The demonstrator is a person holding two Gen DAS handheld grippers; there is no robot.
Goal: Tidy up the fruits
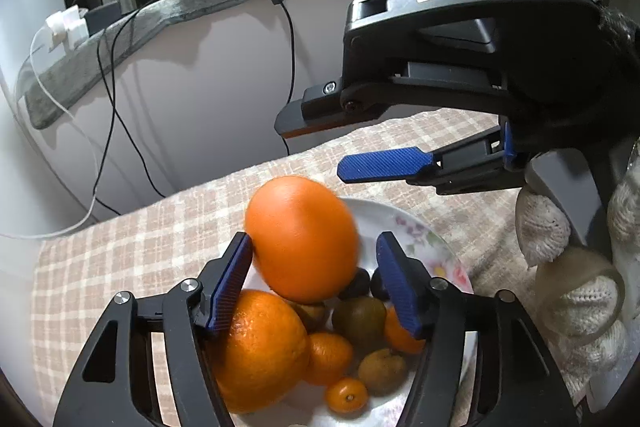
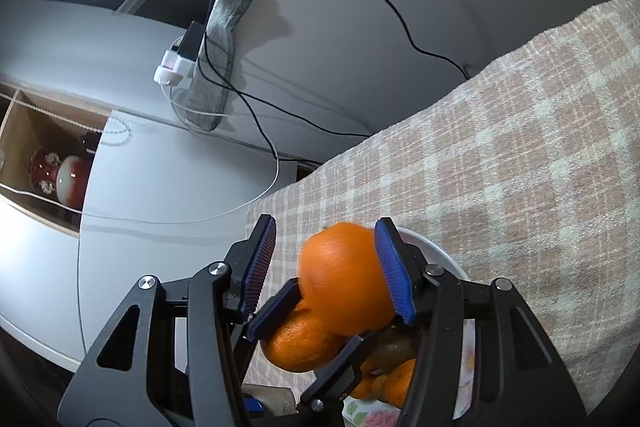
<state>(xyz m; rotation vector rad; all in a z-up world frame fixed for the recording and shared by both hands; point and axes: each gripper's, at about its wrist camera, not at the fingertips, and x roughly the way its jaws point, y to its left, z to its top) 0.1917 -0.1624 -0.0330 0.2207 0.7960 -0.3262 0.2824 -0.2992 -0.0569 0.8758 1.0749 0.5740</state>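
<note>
A smooth orange (image 1: 302, 239), motion-blurred, sits between the blue pads of my left gripper (image 1: 314, 239). It touches the left pad, and a gap shows at the right pad, so the jaws stand open. Below it a white floral plate (image 1: 420, 239) holds a second large orange (image 1: 260, 347), small kumquats (image 1: 346, 395) and dark green-brown fruits (image 1: 360, 315). My right gripper (image 1: 310, 147) hovers open and empty above the plate. In the right wrist view, the blurred orange (image 2: 344, 275) lies beyond the right gripper (image 2: 326, 223), above the left fingers (image 2: 276, 311) and the plate (image 2: 440, 251).
A pink-and-cream checked cloth (image 1: 120, 267) covers the table, whose far edge meets a pale wall with hanging black cables (image 1: 292, 39). A gloved hand (image 1: 544, 227) holds the right gripper. A grey cloth (image 2: 236, 11), a white charger (image 2: 172, 67) and a shelf with red vases (image 2: 68, 175) lie beyond.
</note>
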